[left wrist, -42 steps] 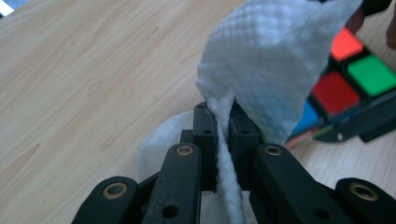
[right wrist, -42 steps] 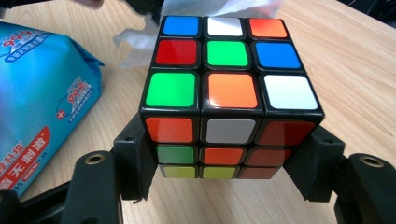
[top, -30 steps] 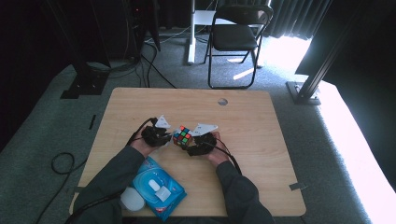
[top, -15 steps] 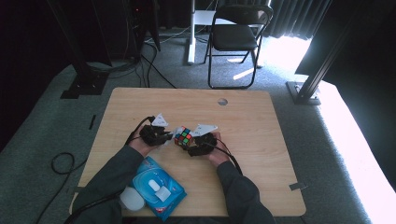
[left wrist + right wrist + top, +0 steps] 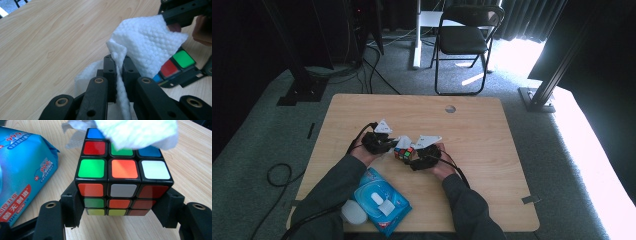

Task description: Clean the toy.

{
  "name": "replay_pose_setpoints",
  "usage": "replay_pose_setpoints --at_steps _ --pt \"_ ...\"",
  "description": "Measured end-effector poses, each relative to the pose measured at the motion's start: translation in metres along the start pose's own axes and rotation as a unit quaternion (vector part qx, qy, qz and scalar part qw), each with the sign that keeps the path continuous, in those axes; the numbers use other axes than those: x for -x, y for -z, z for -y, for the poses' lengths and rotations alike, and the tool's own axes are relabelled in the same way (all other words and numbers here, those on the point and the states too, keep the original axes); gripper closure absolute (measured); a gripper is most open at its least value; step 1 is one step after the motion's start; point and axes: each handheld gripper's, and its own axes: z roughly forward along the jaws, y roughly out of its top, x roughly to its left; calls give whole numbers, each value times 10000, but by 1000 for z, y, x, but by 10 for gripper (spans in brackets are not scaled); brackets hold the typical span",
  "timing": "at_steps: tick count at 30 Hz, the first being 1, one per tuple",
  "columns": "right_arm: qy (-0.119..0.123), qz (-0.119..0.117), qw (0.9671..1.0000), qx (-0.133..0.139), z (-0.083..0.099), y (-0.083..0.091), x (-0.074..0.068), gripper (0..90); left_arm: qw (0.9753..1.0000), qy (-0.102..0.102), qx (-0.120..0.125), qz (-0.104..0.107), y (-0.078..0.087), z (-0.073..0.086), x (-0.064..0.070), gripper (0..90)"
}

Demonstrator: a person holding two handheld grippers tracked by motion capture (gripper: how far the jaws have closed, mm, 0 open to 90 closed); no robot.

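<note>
White wet wipe (image 5: 147,47), pinched in the left gripper (image 5: 119,65), lay over the puzzle cube (image 5: 120,177) clamped just above the table (image 5: 492,130) by the right gripper (image 5: 122,207); hard rubbing could twist it loose.

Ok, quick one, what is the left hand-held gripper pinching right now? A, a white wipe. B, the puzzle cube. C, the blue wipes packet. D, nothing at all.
A: in the left gripper view the left hand-held gripper has its jaws closed on a fold of the white wipe, which drapes over the puzzle cube that the right hand-held gripper clamps by its sides.
</note>
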Motion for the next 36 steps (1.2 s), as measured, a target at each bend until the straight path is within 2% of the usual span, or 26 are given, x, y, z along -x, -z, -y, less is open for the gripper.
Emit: replay_pose_setpoints --at_steps 9,14,24,29,36 --pt "-70 -32 9998 171 -4 4 0 342 9998 25 -203 9 -9 7 -1 848" --pt "-158 -38 9995 279 -5 7 3 342 9994 -32 -339 30 -12 10 -1 848" --pt "-254 40 9990 365 -5 10 7 342 9991 -44 -423 86 -15 15 0 849" --pt "-274 54 9989 371 -5 11 8 342 9984 -85 -544 88 -17 16 2 849" --pt "-340 74 9983 475 -7 13 9 342 9973 -201 -677 196 -22 19 5 849"
